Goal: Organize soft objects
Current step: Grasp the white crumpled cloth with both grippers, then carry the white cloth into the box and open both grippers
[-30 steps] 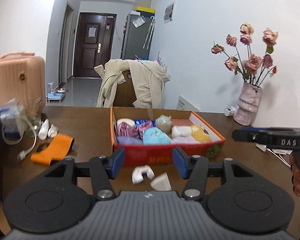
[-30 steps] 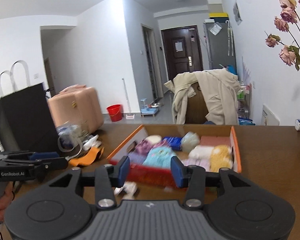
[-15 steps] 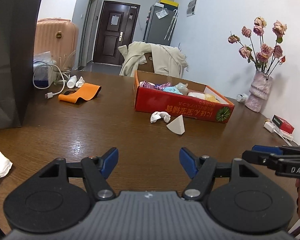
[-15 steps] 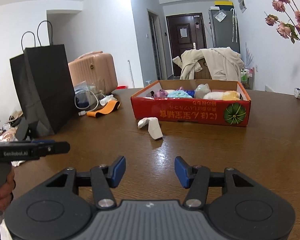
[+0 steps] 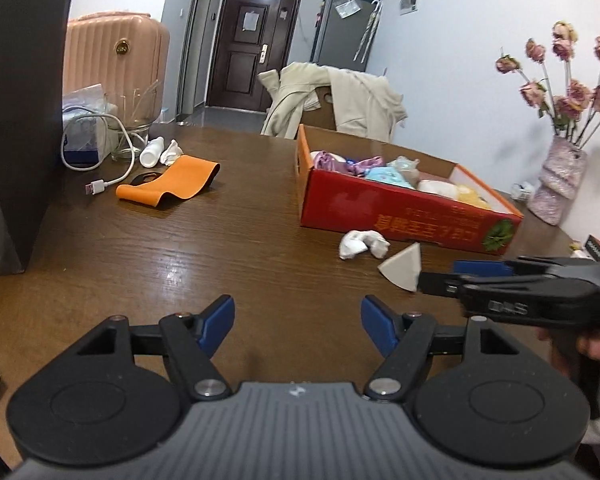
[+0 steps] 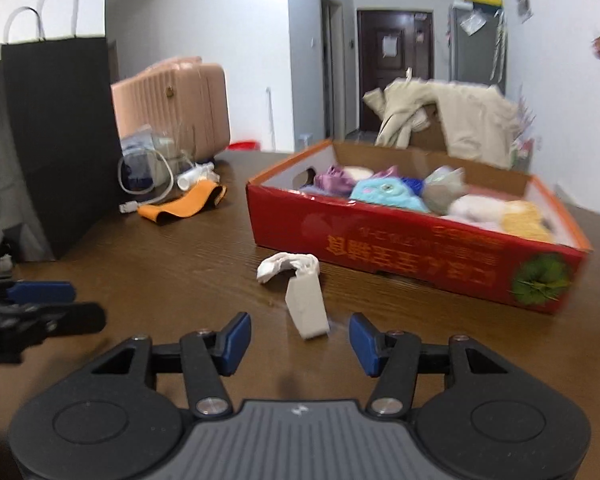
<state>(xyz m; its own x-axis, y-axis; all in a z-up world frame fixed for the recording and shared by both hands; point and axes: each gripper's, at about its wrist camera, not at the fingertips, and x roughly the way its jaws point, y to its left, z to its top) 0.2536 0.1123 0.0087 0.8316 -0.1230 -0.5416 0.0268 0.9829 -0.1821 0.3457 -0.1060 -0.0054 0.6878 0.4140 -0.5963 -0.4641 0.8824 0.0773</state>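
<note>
A red cardboard box (image 5: 380,216) (image 6: 380,240) on the brown table holds several soft toys, among them a light blue plush (image 6: 384,192). In front of it lie a crumpled white soft piece (image 5: 360,242) (image 6: 286,266) and a pale wedge (image 5: 404,268) (image 6: 308,308). My right gripper (image 6: 298,336) (image 5: 460,276) is open and low over the table, and the wedge's near end sits between its fingertips without touching the pads. My left gripper (image 5: 298,320) (image 6: 60,306) hovers over bare wood to the left, its jaws opening with nothing between them.
An orange band (image 5: 172,184), a white cable (image 5: 116,148) and a small bottle lie at the far left. A black paper bag (image 6: 56,140) stands on the left edge. A vase of dried flowers (image 5: 560,184) is at the right. A chair with a beige coat stands behind the box.
Both grippers have dropped from above the box to low over the table. The right one has closed in on the wedge. The left jaws stand wider.
</note>
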